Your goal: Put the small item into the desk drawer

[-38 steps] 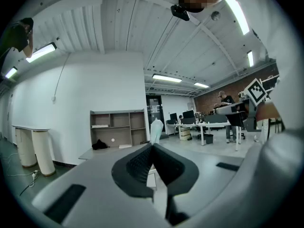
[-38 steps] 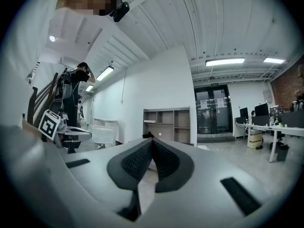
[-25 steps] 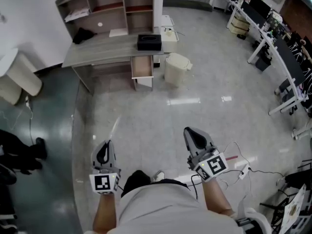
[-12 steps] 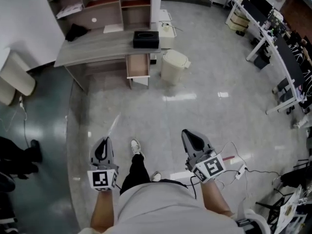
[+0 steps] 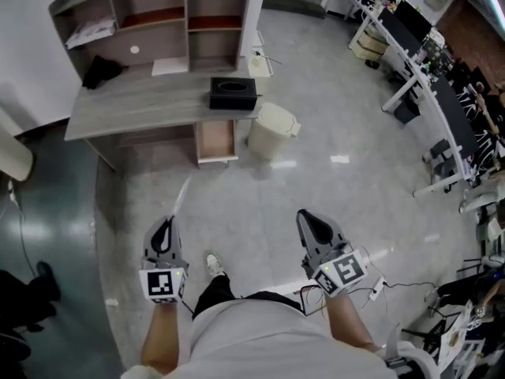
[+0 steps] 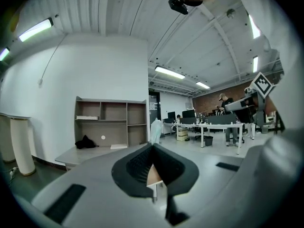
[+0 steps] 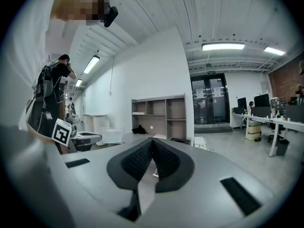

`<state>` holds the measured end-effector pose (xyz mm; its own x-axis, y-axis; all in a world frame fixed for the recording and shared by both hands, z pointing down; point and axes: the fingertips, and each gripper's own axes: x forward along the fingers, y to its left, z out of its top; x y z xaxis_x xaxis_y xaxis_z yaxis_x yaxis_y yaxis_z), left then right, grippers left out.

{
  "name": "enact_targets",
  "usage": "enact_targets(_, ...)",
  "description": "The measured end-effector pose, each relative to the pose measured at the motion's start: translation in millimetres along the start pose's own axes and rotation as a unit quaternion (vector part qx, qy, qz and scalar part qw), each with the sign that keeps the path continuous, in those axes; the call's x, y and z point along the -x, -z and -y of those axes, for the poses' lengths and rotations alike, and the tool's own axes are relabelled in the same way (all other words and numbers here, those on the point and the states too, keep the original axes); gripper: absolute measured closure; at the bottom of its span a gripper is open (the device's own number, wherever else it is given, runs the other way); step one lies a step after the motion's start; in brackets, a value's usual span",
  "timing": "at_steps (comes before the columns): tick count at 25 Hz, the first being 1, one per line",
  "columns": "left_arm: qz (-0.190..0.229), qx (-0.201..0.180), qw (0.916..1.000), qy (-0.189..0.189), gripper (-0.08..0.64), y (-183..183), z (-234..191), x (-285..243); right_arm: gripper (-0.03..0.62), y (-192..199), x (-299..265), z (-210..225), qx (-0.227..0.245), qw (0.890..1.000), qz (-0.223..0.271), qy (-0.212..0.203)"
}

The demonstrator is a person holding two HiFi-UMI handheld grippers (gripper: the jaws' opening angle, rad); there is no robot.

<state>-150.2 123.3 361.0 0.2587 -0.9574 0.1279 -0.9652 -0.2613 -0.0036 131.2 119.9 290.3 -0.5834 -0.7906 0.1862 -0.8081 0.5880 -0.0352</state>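
A thin pale strip-like item [image 5: 181, 197] sticks forward out of my left gripper [image 5: 166, 226], which is shut on it; in the left gripper view the item [image 6: 156, 130] rises from the closed tips of that gripper [image 6: 152, 146]. My right gripper [image 5: 309, 215] is shut with nothing in it, and its pads meet in the right gripper view [image 7: 152, 140]. Both are held at waist height over the floor. The grey desk [image 5: 118, 110] with a shelf unit stands well ahead, its drawer [image 5: 215, 140] pulled open under the right end.
A black tissue box [image 5: 233, 93] sits on the desk's right end and a dark bundle [image 5: 101, 71] at its left. A cream bin [image 5: 272, 131] stands right of the drawer. Cables [image 5: 379, 284] lie on the floor at the right. Office desks [image 5: 410, 61] line the far right.
The desk and bin have slid lower and nearer in the head view as the person steps forward. Both grippers keep their pose, with the pale item still held in the left one.
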Motion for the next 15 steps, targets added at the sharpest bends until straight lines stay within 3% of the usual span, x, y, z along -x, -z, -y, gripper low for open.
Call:
enact_targets(5,-0.004,0.005,0.9999,0.015,0.543,6.2,-44.6,-52.9,0.569,-8.0,-59.0,3.5,0.005,1.000,-0.011,0.010)
enact_targets(15,-0.025,-0.003,0.9992,0.030,0.543,9.2,-47.5,-117.5,0.569,-11.0,-118.3,57.9,-0.016,1.000,0.006,0.023)
